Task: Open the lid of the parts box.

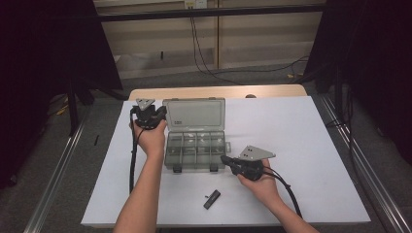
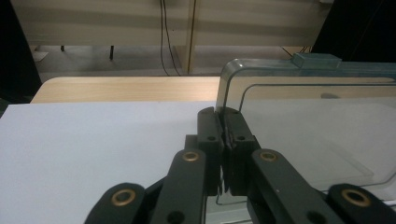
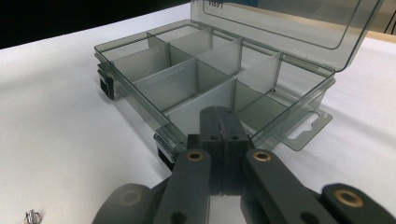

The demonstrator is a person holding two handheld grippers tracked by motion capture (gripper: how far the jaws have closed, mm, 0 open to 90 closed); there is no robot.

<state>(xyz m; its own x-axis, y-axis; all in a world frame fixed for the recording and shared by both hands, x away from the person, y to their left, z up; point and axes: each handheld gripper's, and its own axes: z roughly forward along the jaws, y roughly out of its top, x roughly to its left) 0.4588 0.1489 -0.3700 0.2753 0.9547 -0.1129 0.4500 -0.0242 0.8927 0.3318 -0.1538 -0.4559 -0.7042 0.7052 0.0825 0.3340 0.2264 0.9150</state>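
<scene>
Our left gripper (image 2: 223,140) is clamped on the lid (image 2: 308,126) edge of the open box (image 1: 195,150) mid-worktop (image 1: 301,145), while our right gripper (image 3: 223,133), jaws together and empty, sits at its front corner; the thin, light, slippery plastic is best pinched by a rim.

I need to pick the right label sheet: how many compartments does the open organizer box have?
6 visible in the organizer box, in the right gripper view: three along the hinge side under the raised lid, three along the latch side. The right gripper hides part of the nearest.
</scene>
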